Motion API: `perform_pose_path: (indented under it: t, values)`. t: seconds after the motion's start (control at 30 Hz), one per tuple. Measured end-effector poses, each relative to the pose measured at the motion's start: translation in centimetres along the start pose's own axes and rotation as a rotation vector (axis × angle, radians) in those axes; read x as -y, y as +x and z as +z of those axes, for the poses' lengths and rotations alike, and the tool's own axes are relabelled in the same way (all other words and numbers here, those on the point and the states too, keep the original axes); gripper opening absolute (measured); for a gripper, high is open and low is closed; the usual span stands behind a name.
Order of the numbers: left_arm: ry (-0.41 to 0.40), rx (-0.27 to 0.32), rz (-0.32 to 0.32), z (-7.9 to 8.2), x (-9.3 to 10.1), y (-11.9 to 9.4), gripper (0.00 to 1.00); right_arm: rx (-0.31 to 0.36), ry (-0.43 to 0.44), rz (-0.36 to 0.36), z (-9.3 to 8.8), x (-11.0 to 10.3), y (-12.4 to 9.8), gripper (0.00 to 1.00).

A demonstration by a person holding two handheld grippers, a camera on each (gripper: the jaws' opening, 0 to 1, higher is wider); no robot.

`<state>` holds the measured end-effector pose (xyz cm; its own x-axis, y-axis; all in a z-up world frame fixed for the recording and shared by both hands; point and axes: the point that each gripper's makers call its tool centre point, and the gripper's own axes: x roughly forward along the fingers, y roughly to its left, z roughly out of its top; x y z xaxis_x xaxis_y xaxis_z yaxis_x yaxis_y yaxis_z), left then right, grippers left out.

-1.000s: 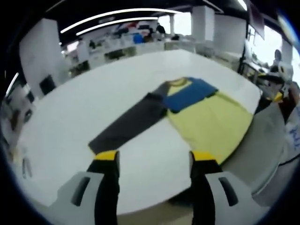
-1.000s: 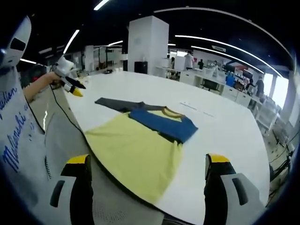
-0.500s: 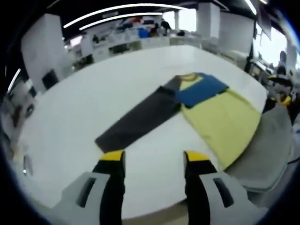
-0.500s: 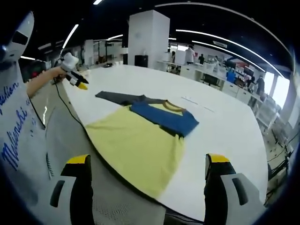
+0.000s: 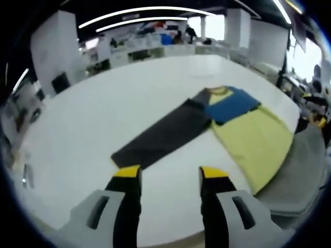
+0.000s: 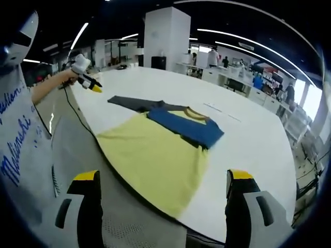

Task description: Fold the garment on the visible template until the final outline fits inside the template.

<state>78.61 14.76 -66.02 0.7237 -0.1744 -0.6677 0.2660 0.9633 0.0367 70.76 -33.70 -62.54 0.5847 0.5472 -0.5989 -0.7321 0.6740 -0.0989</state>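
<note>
One garment [image 6: 165, 147] lies flat on the big white table [image 5: 93, 113], and everything else can be placed from it. Nearest, in the right gripper view, the right gripper [image 6: 161, 178] hangs just off the table's edge below the shirt's yellow body, its two yellow-tipped jaws standing wide apart with nothing between them. That yellow body reaches right to the table's rim. Beyond it, one blue sleeve is folded across the chest, and one dark grey sleeve stretches out flat to the far left. Past the grey sleeve's end, a person's hand holds the left gripper [image 6: 92, 85] above the table's edge.

In the left gripper view, the left gripper [image 5: 169, 173] hovers close to the cuff of that grey sleeve, the garment [image 5: 207, 124] running away from it towards the right; its two jaws are parted, though less widely, and hold nothing.

Farther off than the shirt, several desks and a few people [image 6: 213, 57] stand in the open hall. Whether a template lies under the garment, I cannot tell.
</note>
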Motion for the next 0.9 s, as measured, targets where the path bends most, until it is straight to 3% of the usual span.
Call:
perform_pose_path:
  t: [0.5, 0.7, 0.9]
  values:
    - [-0.032, -0.034, 0.014, -0.4, -2.8, 2.2, 0.38, -0.002, 0.035, -0.033, 0.3, -0.1, 0.2, 1.00]
    - [-0.030, -0.075, 0.071, -1.7, -4.9, 3.1, 0.38, 0.009, 0.051, -0.030, 0.9, -0.4, 0.5, 1.00]
    - [-0.060, -0.085, 0.077, -2.6, -6.5, 3.7, 0.34, -0.015, 0.052, -0.034, 0.8, -0.7, 1.2, 1.00]
